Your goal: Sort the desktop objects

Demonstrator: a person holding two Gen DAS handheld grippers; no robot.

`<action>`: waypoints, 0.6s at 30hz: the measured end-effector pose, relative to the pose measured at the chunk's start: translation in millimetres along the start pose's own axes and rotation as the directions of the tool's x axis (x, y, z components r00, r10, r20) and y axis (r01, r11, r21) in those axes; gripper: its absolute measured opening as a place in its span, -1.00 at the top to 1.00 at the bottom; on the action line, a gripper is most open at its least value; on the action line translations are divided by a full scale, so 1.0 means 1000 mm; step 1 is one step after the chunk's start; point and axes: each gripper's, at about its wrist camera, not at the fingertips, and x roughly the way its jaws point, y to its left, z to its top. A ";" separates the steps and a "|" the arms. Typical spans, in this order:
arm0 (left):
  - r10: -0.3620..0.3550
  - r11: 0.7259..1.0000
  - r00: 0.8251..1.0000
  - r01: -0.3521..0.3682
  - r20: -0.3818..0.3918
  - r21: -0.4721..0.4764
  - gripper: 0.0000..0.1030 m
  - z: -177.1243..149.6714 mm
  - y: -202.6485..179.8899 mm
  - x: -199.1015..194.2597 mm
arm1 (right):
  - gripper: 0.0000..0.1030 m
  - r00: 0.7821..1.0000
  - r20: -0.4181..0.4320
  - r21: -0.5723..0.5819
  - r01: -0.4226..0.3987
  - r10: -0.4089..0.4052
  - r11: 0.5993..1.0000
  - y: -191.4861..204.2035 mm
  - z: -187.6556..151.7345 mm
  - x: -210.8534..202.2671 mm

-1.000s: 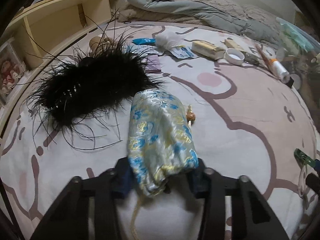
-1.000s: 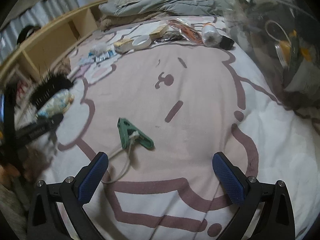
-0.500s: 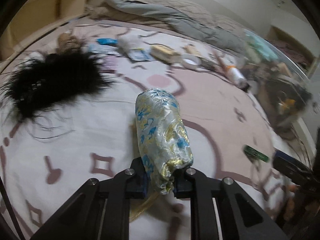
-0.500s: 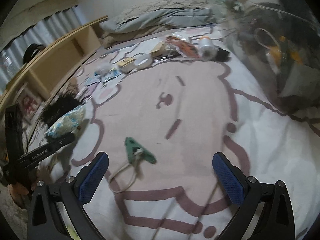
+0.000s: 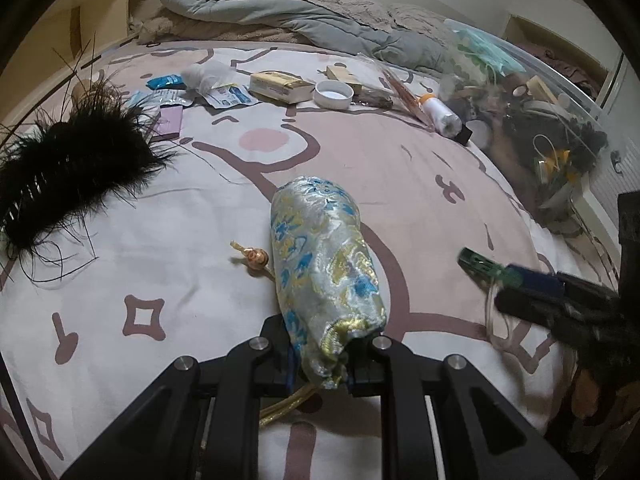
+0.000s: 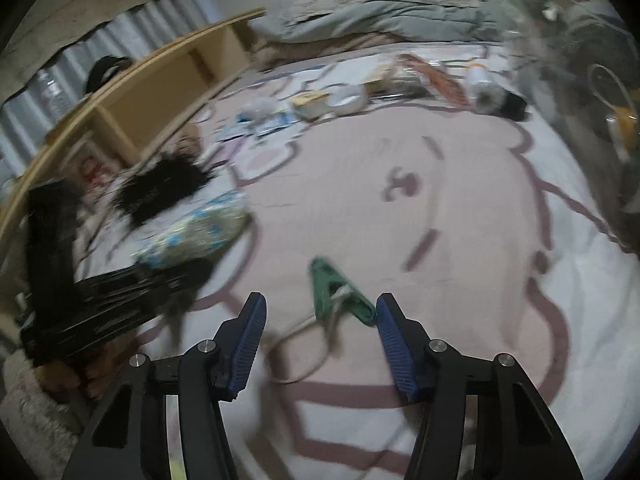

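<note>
A pale brocade pouch (image 5: 324,256) with blue and gold flowers sticks out forward from my left gripper (image 5: 324,344), which is shut on its gathered neck; a gold cord and bead (image 5: 258,258) trail from it. The pouch (image 6: 196,232) also shows blurred in the right wrist view. A green clip (image 6: 340,296) with a white cord (image 6: 304,344) lies on the bedspread between the blue pads of my right gripper (image 6: 320,312). Its jaws are closing; the right-hand pad is at the clip's end, the left-hand pad stands apart. In the left wrist view that gripper (image 5: 516,290) sits by the clip (image 5: 480,262).
A black feather piece (image 5: 68,172) lies at the left. At the far side of the bed lie a box (image 5: 280,86), a white lid (image 5: 333,94), a white bottle (image 5: 440,116) and packets. A clear bag of odds (image 5: 540,120) sits right; a wooden shelf (image 5: 88,12) stands left.
My left gripper closed on the pouch's neck and swung right, away from the feathers. My right gripper drew closer to the green clip and its jaws narrowed around it.
</note>
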 end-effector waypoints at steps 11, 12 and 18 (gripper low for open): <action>-0.002 0.999 1.000 0.003 0.018 -0.032 -0.41 -0.001 0.004 -0.010 | -0.12 0.999 0.002 0.089 -0.042 0.042 0.995 -0.010 -0.002 -0.003; -0.004 0.999 1.000 0.004 0.016 -0.038 -0.43 -0.002 0.005 -0.011 | -0.12 0.999 0.003 0.102 -0.050 0.050 0.994 -0.012 -0.002 -0.003; -0.011 0.999 1.000 0.011 0.012 -0.050 -0.87 -0.006 0.010 -0.025 | -0.12 0.998 -0.003 0.140 -0.066 0.067 0.988 -0.015 -0.002 0.000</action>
